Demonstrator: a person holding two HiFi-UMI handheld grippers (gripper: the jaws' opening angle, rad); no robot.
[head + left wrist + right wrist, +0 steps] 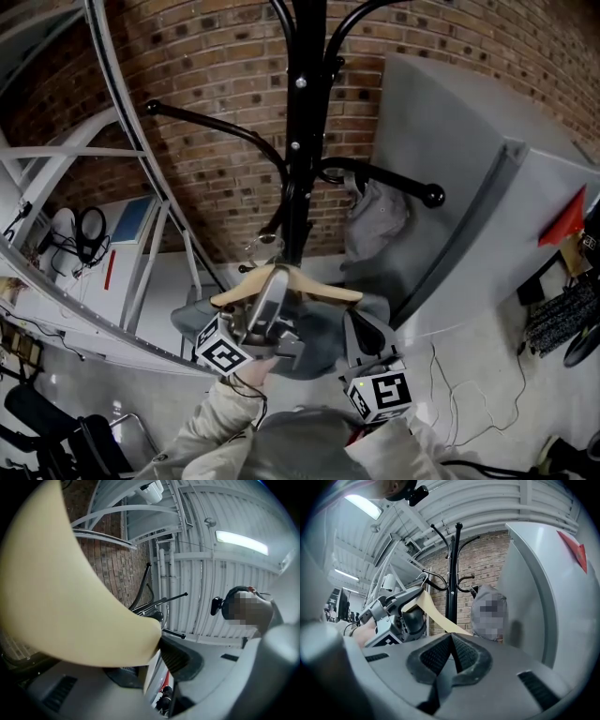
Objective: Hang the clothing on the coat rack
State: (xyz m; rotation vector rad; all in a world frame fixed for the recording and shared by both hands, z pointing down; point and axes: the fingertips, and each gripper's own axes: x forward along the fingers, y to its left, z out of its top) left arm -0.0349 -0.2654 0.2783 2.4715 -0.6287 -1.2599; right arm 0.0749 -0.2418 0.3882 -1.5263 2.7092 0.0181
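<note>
Clothing here is a grey garment (pixel 323 345) draped over a wooden hanger (pixel 323 292), held low and near in front of the black coat rack (pixel 305 141), not yet on any of its arms. The cloth looks soft and limp, so it would sag and slide if taken by itself. The hanger is the stiff, light part and the sensible place to hold, at its middle just under the metal hook (pixel 265 247), where the load balances.

The left gripper (pixel 272 286) has it there: its own view shows the pale wood filling the space between the jaws with the dark pad pressed against it, so the jaws stand wide but clamped on the hanger. The right gripper (pixel 361 328) lies against the garment's right shoulder. In its own view the pads (pixel 466 656) meet with no cloth showing between them, so whether it pinches a fold I cannot tell.

Smooth wood may twist in the pads, so the hook probably needs watching as it tilts.

Beyond, the rack's left arm (pixel 216 127) is bare. The right arm (pixel 394 185) already carries another grey garment (pixel 375 220). A brick wall (pixel 216 84) stands behind, and a grey cabinet (pixel 469 187) stands to the right.
</note>
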